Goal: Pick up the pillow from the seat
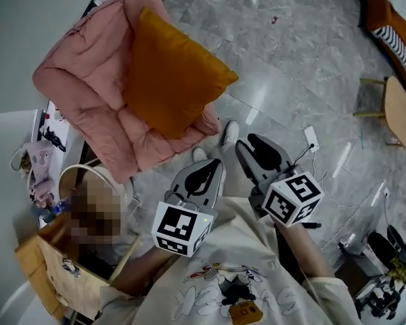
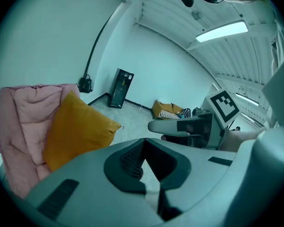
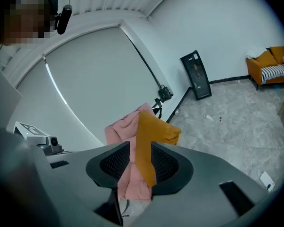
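Observation:
An orange pillow [image 1: 169, 80] stands on the seat of a pink padded chair [image 1: 74, 73] at the upper left and leans on the chair's back. Both grippers hang low near my chest, well short of the chair and apart from the pillow. My left gripper [image 1: 215, 162] has its jaws shut on nothing. My right gripper [image 1: 249, 143] stands beside it, slightly open and empty. In the left gripper view the pillow [image 2: 78, 129] lies left of the closed tips [image 2: 143, 142]. In the right gripper view the pillow [image 3: 156, 129] and the chair [image 3: 120, 126] show far off through the narrow gap of that gripper [image 3: 141, 148].
A cardboard box [image 1: 47, 263] and a cluttered shelf [image 1: 40, 161] stand at the lower left. Cables and a power strip [image 1: 311, 137] lie on the marble floor at the right. A wooden table [image 1: 400, 110] and an orange sofa [image 1: 386, 19] are at the far right. A black panel [image 3: 196, 74] leans on the wall.

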`<state>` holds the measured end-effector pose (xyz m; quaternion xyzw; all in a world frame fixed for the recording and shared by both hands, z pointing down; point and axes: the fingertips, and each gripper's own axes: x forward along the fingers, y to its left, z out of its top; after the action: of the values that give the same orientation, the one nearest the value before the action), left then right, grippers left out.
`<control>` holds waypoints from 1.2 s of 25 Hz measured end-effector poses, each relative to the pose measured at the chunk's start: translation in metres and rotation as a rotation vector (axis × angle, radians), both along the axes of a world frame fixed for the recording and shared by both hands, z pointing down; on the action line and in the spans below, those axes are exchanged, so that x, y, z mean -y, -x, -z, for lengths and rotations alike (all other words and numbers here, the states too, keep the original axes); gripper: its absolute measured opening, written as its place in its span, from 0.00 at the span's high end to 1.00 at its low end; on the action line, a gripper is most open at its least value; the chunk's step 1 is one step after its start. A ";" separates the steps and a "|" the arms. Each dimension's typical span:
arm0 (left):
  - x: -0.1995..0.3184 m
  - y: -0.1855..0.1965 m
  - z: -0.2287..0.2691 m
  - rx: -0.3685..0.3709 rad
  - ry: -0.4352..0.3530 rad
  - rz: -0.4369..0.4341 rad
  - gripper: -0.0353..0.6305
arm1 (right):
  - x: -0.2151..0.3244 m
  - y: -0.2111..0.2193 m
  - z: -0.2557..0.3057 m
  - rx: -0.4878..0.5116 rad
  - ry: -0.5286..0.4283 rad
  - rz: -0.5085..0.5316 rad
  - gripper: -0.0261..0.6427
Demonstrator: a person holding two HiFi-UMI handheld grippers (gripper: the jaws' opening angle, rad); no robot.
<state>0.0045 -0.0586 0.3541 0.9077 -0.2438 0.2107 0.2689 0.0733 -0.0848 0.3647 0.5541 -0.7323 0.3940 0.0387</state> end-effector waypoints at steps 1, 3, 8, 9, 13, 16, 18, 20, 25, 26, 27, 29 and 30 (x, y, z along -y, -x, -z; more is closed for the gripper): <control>0.004 -0.003 -0.005 0.009 0.004 -0.003 0.94 | 0.004 -0.003 -0.006 0.010 0.010 0.006 0.74; 0.013 -0.011 -0.015 0.020 0.006 -0.006 0.94 | 0.015 -0.011 -0.018 0.025 0.022 0.014 0.70; 0.027 -0.021 -0.033 0.046 0.022 -0.002 0.94 | 0.033 -0.024 -0.045 0.100 0.060 0.019 0.48; 0.030 -0.023 -0.036 0.049 0.025 0.000 0.94 | 0.037 -0.025 -0.050 0.111 0.061 0.026 0.46; 0.045 -0.024 -0.049 0.061 0.048 0.032 0.94 | 0.052 -0.022 -0.071 0.124 0.070 0.068 0.38; 0.052 -0.025 -0.059 0.074 0.060 0.052 0.94 | 0.059 -0.024 -0.087 0.143 0.084 0.063 0.31; 0.057 -0.026 -0.066 0.082 0.069 0.067 0.94 | 0.063 -0.026 -0.097 0.147 0.096 0.063 0.27; 0.063 -0.028 -0.074 0.092 0.074 0.080 0.94 | 0.068 -0.030 -0.105 0.147 0.099 0.054 0.25; 0.078 -0.035 -0.095 0.118 0.088 0.129 0.94 | 0.080 -0.045 -0.123 0.163 0.108 0.030 0.23; 0.080 -0.036 -0.098 0.126 0.090 0.134 0.94 | 0.083 -0.046 -0.127 0.167 0.110 0.030 0.22; 0.081 -0.038 -0.102 0.132 0.095 0.137 0.94 | 0.086 -0.048 -0.128 0.168 0.108 0.032 0.22; 0.082 -0.039 -0.107 0.136 0.113 0.142 0.94 | 0.092 -0.051 -0.131 0.161 0.102 0.031 0.22; 0.082 -0.039 -0.110 0.137 0.123 0.147 0.94 | 0.094 -0.052 -0.132 0.160 0.101 0.027 0.22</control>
<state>0.0435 -0.1409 0.4638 0.8526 -0.3142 0.2666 0.3214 0.1249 -0.1791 0.4968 0.5081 -0.7198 0.4728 0.0132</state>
